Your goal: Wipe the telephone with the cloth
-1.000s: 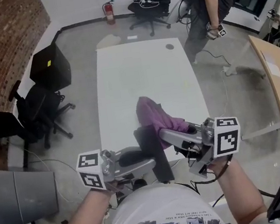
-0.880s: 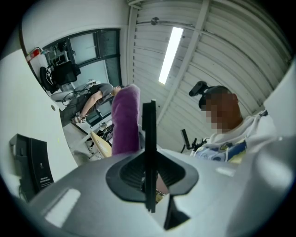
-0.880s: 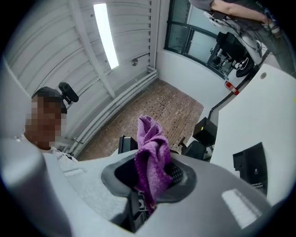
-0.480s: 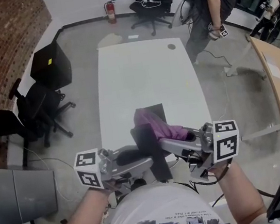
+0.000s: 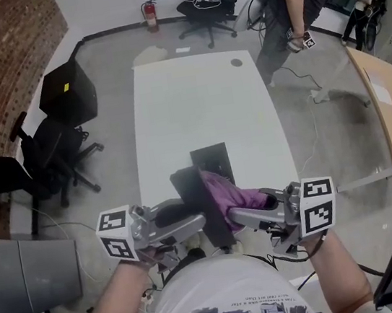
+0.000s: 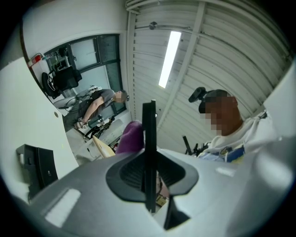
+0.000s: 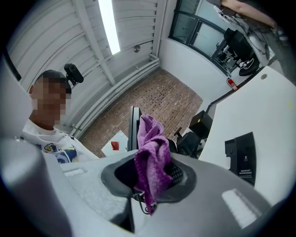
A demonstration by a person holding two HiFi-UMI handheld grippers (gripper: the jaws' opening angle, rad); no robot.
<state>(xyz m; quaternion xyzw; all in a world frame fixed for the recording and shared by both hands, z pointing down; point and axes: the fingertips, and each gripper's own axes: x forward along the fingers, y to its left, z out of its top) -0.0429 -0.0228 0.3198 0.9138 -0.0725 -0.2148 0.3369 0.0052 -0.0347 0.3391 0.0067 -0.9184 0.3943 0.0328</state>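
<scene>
White table (image 5: 202, 100): cloth (image 5: 235, 196) drawn back, baring black stand (image 5: 211, 158). Left gripper (image 5: 200, 221) clamps telephone (image 5: 190, 189), edge-on in its view; right gripper (image 5: 233, 216) clamps cloth.

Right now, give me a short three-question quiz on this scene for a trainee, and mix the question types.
1. True or false: the left gripper is shut on the thin black telephone.
2. Multiple choice: what does the right gripper hold? A) a purple cloth B) a sponge C) nothing
3. Fill in: the black object beyond both grippers rests on the white ____.
Key: 1 true; 2 A; 3 table.
</scene>
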